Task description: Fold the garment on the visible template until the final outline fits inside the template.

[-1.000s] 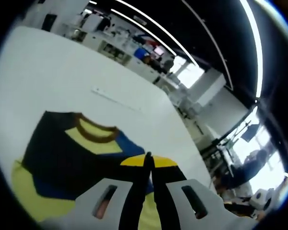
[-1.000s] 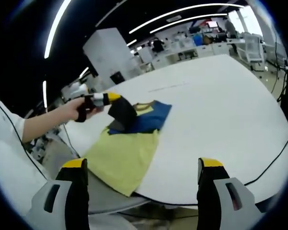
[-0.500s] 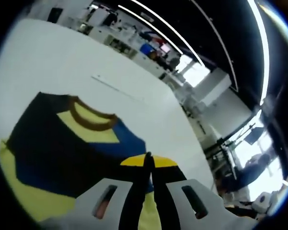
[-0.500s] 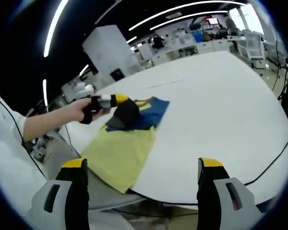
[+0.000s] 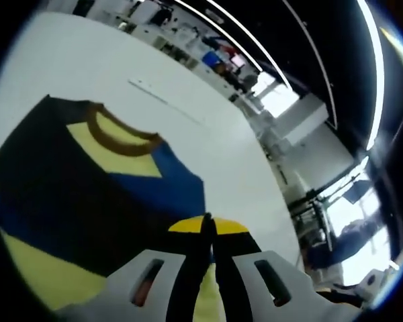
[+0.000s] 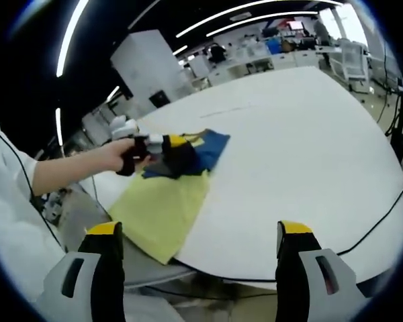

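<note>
The garment (image 5: 127, 194) lies on the white table (image 5: 67, 60); it has navy, blue and yellow panels and a brown collar (image 5: 117, 137). My left gripper (image 5: 207, 227) is low over it with its jaws together. In the right gripper view a hand (image 6: 124, 157) holds that left gripper (image 6: 173, 143), which is shut on a dark fold of the garment (image 6: 160, 209) and lifts it over the blue part. My right gripper (image 6: 199, 228) hangs off the table's near edge, open and holding nothing. A faint straight mark (image 6: 225, 111) lies on the table beyond the garment.
The round white table (image 6: 302, 147) stretches wide to the right of the garment. A black cable (image 6: 389, 208) hangs past its right edge. A white sleeve (image 6: 10, 221) stands at the left. Desks and shelving (image 6: 275, 50) line the far room.
The left gripper has carried the dark fold further across and lower over the garment, which looms larger in its view. The right gripper has stayed open and still.
</note>
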